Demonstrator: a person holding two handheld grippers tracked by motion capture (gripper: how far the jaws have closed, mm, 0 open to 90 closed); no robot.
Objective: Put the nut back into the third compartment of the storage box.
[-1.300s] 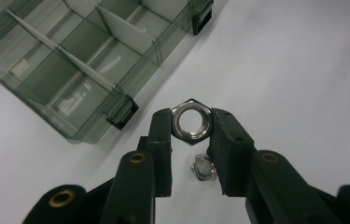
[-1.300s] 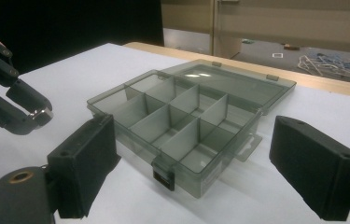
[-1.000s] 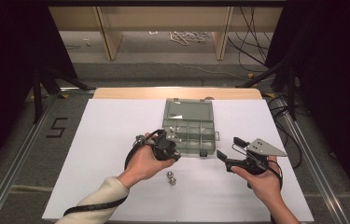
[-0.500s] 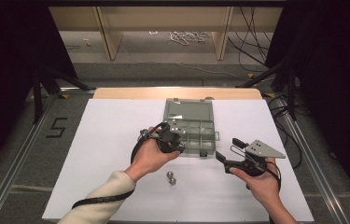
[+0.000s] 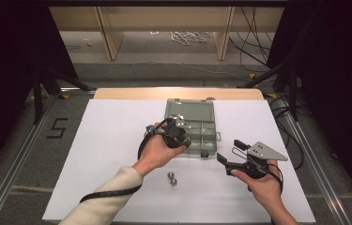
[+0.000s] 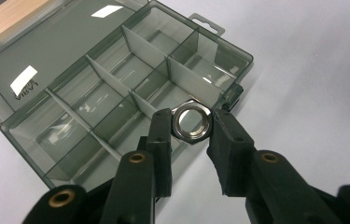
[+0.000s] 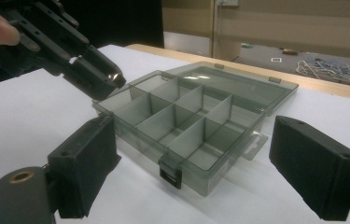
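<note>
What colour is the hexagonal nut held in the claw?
Shiny silver metal hexagonal nut, clearest in the left gripper view, above the smoky grey-green plastic compartment box.

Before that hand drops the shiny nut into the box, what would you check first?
1. Nut gripped by left gripper fingers: ok.
2. Box lid open: ok.
3. Compartments look empty: ok.
4. Nut over a near-edge compartment, not a divider: cannot tell exactly.
5. Right gripper open, apart from box: ok.
6. Spare nuts lie on the table, out of the way: ok.
</note>
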